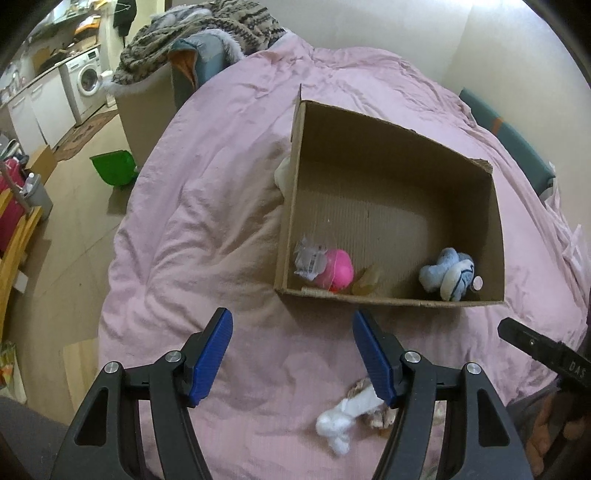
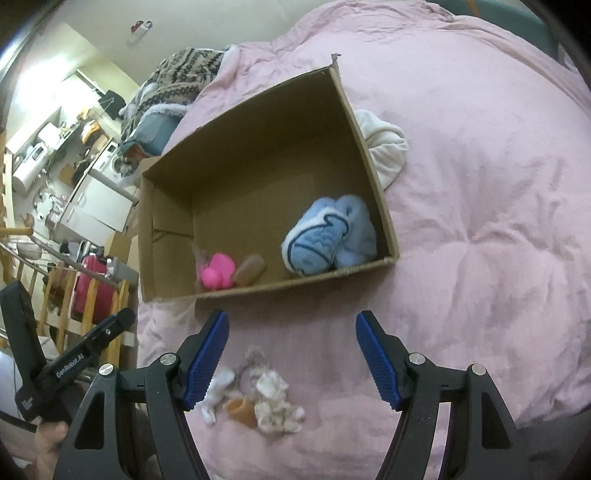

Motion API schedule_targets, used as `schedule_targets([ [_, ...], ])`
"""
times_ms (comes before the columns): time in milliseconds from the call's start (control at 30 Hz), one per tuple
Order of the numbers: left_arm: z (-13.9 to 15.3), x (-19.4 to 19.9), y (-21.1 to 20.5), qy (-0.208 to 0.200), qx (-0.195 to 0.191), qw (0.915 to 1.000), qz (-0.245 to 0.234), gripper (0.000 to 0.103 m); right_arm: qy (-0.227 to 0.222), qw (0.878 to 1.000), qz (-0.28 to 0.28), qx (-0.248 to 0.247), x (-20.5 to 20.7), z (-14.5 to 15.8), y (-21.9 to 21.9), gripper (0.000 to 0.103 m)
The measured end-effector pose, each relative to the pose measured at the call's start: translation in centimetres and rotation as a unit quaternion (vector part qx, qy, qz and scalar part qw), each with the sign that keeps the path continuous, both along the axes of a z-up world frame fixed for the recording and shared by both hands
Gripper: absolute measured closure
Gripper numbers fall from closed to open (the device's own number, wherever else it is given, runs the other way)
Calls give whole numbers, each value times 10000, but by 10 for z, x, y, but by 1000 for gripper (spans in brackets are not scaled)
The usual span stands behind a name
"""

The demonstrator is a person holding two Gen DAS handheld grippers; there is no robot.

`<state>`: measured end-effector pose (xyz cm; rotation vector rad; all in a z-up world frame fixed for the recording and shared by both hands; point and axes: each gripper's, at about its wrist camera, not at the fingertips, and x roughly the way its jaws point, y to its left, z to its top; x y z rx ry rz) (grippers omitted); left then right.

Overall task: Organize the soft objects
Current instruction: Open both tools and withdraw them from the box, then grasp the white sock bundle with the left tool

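An open cardboard box (image 1: pixel 291 192) (image 2: pixel 373 155) stands on a pink duvet. Inside it lie a pink rubber duck (image 1: pixel 336 271) (image 2: pixel 218 275), a small brown piece (image 1: pixel 364 282) (image 2: pixel 251 271) and a blue plush toy (image 1: pixel 448 275) (image 2: pixel 325 236). A white and brown fluffy toy (image 1: pixel 347 417) (image 2: pixel 266 398) lies on the duvet in front of the box. My left gripper (image 1: pixel 291 354) is open and empty above the duvet, just left of that toy. My right gripper (image 2: pixel 291 354) is open and empty above the toy.
A white cloth (image 2: pixel 384 147) (image 1: pixel 282 171) lies against the box's outer side. A patterned blanket pile (image 1: pixel 207 33) sits at the far end of the bed. A green bin (image 1: pixel 112 168) stands on the floor at left, with a washing machine (image 1: pixel 86 79) beyond.
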<state>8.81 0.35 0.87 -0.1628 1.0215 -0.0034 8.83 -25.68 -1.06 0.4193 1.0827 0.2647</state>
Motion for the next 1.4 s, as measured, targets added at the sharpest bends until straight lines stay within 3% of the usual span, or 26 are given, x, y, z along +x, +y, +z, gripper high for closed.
schedule_targets([
  [333, -28, -10, -10, 792, -170, 9965, -210, 38, 339, 9994, -82, 8, -18, -15, 3, 28],
  [467, -55, -11, -23, 1430, -398, 9876, -520, 39, 481, 9987, -176, -17, -15, -21, 1, 28],
  [567, -74, -13, -41, 1877, -128, 9785, -848, 39, 608, 9979, -220, 8, -13, -27, -1, 28],
  [700, -90, -15, -53, 2143, -41, 9712, -1039, 39, 789, 9964, -249, -206, -9, -36, 0, 28],
  [767, -95, -14, -59, 2168, 1, 9695, -1143, 44, 844, 9959, -228, -243, -7, -40, 2, 28],
  [900, -105, -11, -66, 2303, 111, 9655, -1212, 74, 886, 9956, -153, -281, -4, -42, 7, 28],
  [1067, -98, -11, -62, 2245, -34, 9667, -1229, 77, 927, 9953, -99, -252, -4, -45, 9, 28],
  [1267, -69, -14, -29, 1718, -184, 9829, -642, 77, 1174, 9929, 143, 139, -6, -52, 12, 28],
  [1400, -55, -13, -10, 1432, -180, 9893, -229, 77, 1304, 9902, 497, 81, -10, -55, 26, 37],
])
